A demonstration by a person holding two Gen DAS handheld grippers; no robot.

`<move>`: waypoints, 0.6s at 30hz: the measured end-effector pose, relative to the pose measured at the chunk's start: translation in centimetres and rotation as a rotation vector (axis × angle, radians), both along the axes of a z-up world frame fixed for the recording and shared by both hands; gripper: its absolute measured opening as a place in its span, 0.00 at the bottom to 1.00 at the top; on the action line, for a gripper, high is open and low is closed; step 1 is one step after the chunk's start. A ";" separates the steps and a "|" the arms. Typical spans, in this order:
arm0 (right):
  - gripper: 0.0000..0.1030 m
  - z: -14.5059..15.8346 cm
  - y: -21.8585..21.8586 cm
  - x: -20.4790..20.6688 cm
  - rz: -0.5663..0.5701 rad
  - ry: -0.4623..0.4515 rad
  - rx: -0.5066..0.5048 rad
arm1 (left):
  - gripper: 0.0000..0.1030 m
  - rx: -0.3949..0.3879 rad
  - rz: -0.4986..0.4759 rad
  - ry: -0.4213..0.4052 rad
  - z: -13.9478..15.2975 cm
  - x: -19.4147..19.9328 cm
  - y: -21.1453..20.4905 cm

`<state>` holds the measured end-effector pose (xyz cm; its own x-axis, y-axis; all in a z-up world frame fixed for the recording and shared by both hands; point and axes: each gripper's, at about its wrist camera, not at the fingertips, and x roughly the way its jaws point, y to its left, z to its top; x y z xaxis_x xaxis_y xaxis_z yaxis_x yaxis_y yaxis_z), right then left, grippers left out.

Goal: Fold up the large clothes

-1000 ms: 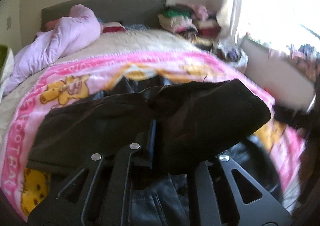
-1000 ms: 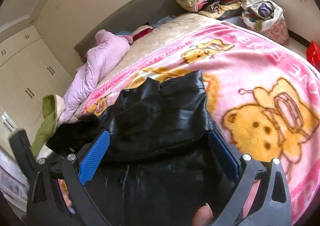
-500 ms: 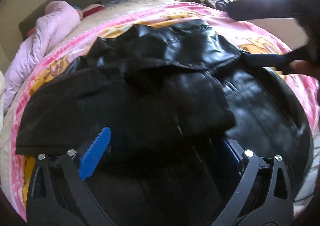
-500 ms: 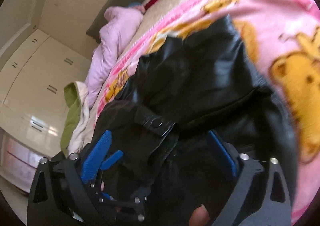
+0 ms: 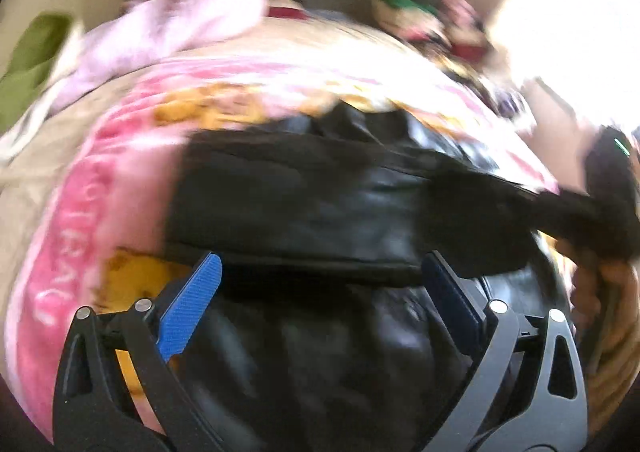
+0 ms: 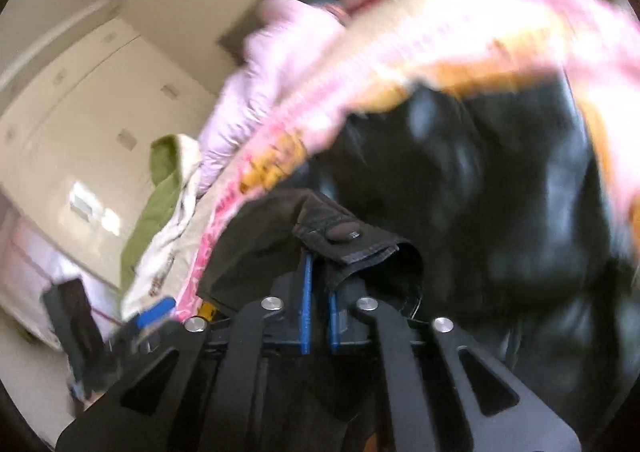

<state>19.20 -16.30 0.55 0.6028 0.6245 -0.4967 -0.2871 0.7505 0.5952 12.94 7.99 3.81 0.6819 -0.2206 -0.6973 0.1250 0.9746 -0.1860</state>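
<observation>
The right claw has just closed on a buttoned cuff of the black jacket, pads pinching the cloth. The left claw stands wide apart over the jacket, holding nothing. The jacket lies on the pink blanket of the bed, apparently half-folded; blur obscures details.

Lilac quilt blocks headboard side (blanket open).

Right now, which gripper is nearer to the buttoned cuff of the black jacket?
Right. The right gripper is shut on the buttoned cuff, pads pressing its fabric. The left gripper hangs open over the black jacket, holding nothing.
</observation>
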 end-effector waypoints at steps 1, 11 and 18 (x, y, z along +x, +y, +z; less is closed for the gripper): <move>0.04 1.6 0.1 0.1 0.018 -0.048 -0.019 | 0.91 -0.024 0.030 -0.011 0.6 0.6 1.4; 0.04 7.6 -3.1 1.9 0.009 -0.256 -0.261 | 0.91 -0.163 0.207 -0.014 2.6 7.2 6.1; 0.04 3.8 -6.4 2.7 -0.026 -0.178 -0.285 | 0.83 -0.195 0.155 0.038 1.0 11.8 3.2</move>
